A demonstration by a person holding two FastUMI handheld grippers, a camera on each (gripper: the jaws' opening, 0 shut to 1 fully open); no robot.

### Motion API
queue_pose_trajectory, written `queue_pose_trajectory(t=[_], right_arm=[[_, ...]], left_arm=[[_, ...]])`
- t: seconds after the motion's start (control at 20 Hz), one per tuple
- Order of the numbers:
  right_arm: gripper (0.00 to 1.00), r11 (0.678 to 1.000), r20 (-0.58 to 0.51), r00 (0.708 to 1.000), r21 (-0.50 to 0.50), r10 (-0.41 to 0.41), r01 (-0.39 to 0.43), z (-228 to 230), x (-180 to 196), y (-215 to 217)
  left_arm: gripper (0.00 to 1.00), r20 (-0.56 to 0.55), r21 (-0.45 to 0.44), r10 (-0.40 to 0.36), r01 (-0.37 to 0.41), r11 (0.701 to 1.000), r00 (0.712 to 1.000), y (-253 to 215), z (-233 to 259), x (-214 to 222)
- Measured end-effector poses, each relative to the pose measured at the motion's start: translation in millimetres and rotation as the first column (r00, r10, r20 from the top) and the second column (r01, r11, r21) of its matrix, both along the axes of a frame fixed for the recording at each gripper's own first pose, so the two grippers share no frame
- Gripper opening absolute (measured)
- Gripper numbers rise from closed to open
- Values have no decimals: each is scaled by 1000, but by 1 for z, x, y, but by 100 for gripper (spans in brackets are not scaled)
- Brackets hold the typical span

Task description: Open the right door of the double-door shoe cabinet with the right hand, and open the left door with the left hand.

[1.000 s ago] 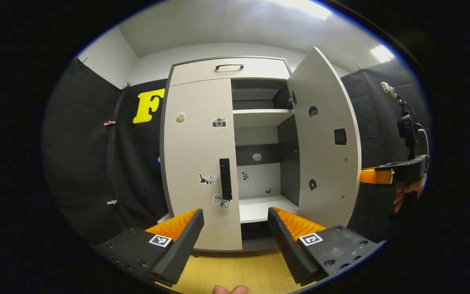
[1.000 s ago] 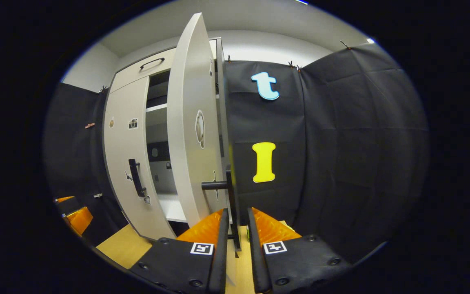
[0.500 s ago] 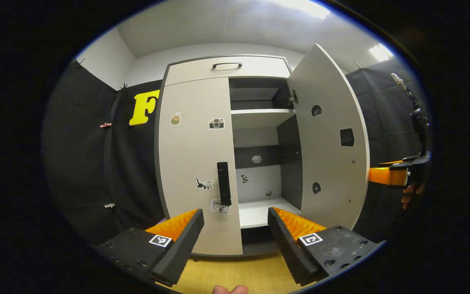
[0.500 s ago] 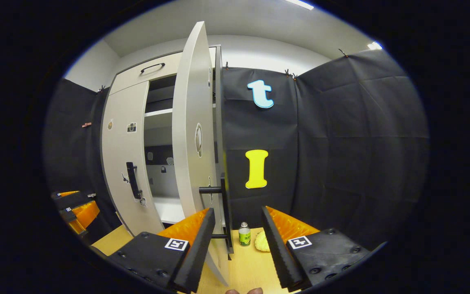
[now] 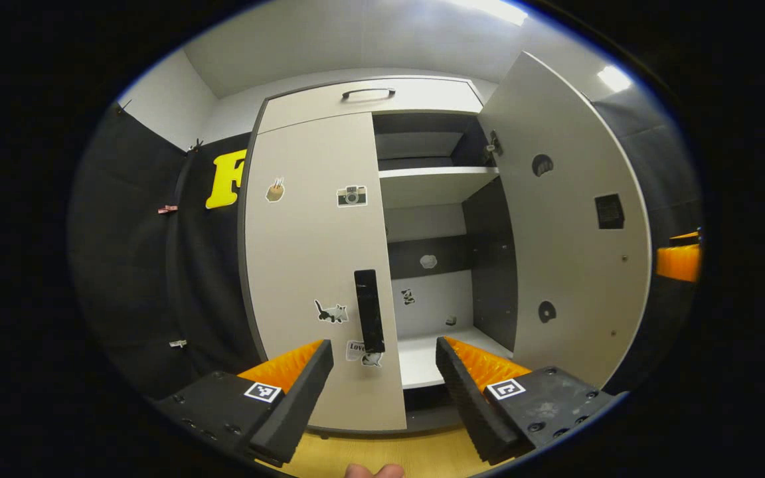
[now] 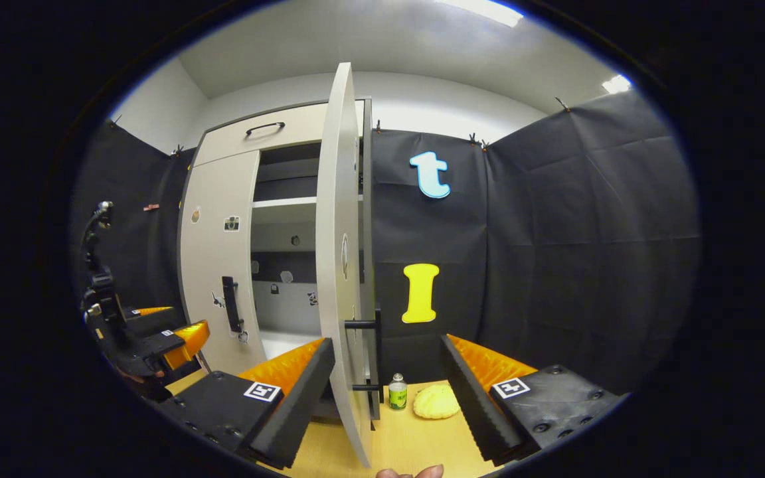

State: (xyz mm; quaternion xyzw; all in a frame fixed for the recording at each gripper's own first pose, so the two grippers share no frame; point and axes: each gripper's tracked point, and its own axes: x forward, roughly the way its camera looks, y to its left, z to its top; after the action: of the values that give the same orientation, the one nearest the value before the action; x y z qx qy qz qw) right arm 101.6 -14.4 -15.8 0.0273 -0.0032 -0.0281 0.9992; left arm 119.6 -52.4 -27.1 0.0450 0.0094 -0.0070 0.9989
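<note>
Left gripper view: left tongs (image 5: 382, 372) agape, empty | left door handle (image 5: 369, 310) just ahead

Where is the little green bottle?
In the right gripper view, the green bottle stands on the wooden floor, just right of the open right door and beside a yellow sponge.

Hand-held gripper (image 5: 384, 385): square-marker tags, dark screws

The shoe cabinet (image 5: 316, 265) at frame centre is pale grey with a dark interior and black handles. Small stickers dot its left door (image 5: 319, 219). At lower centre, the floor (image 6: 416, 438) is yellow wood-grain, bearing a green-labelled bottle (image 6: 398, 392).
</note>
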Motion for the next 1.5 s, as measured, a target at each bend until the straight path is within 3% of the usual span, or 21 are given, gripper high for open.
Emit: queue_pose_trajectory(t=[0.05, 0.55, 0.65, 1.0, 1.15, 1.3, 1.5], right_arm=[[99, 1000, 4, 1000, 6, -5, 5, 1, -3, -1], [99, 997, 30, 997, -17, -70, 70, 2, -22, -33], [99, 996, 24, 996, -18, -90, 90, 0, -23, -39], [99, 993, 21, 993, -32, -115, 116, -1, -26, -48], [99, 993, 28, 993, -36, -111, 112, 1, -32, -46], [99, 994, 34, 994, -34, -100, 101, 5, -35, -40], [99, 996, 47, 996, -41, -73, 75, 8, -39, -23]], left_arm=[[96, -2, -1, 7, -7, 1000, 1000, 2, -2, 12], [96, -46, 15, 57, -56, 998, 997, 25, -29, 123], [88, -50, 9, 60, -60, 998, 997, 29, -33, 137], [38, -63, -39, 11, -13, 999, 998, 18, -36, 160], [33, -86, -20, 5, -6, 1000, 996, 17, -40, 160], [20, -103, -43, 2, -7, 999, 995, 18, -38, 150], [16, -99, -62, -51, 45, 997, 994, 32, -31, 110]])
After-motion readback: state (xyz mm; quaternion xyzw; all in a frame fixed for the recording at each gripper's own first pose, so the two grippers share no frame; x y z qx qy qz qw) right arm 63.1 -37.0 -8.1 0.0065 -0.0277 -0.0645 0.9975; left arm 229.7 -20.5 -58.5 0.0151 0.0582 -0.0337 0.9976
